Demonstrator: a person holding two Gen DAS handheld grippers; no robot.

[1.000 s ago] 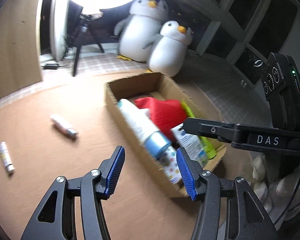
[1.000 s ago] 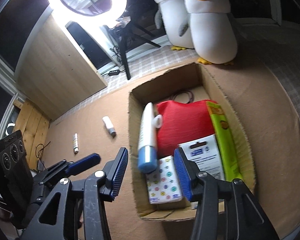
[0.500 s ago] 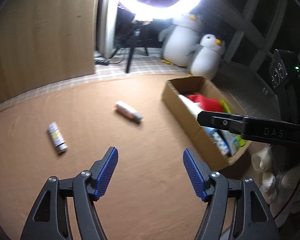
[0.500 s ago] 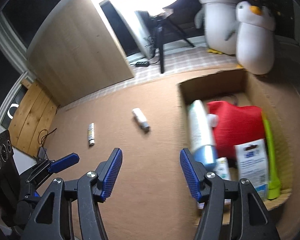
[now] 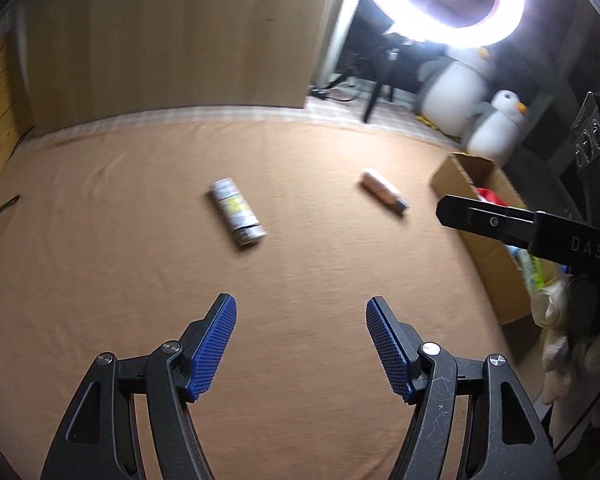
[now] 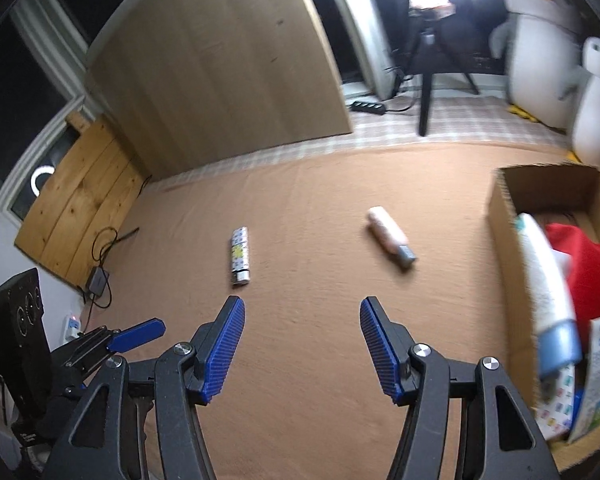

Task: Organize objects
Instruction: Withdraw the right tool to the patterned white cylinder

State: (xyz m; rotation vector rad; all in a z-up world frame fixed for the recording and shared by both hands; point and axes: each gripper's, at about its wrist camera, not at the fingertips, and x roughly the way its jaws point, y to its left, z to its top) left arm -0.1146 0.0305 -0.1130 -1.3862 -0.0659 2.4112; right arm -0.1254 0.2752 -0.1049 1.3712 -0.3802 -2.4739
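Note:
A patterned silver tube [image 5: 238,213] [image 6: 240,255] lies on the brown cloth ahead of both grippers. A pink tube with a grey cap [image 5: 384,191] [image 6: 391,237] lies to its right. A cardboard box [image 6: 508,240] [image 5: 492,256] at the right holds a white and blue bottle [image 6: 548,292], a red pouch [image 6: 592,264] and several packets. My left gripper [image 5: 300,344] is open and empty, short of the silver tube. My right gripper [image 6: 302,344] is open and empty, between the two tubes and nearer to me.
Two plush penguins [image 6: 572,52] stand behind the box. A ring light on a tripod [image 6: 432,12] and a wooden panel [image 6: 228,72] stand at the back. A power strip [image 6: 368,107] and cables [image 6: 104,248] lie at the cloth's edges.
Both grippers have swung left, away from the box toward the two tubes on the cloth. Both have opened wider. The tubes look nearer now.

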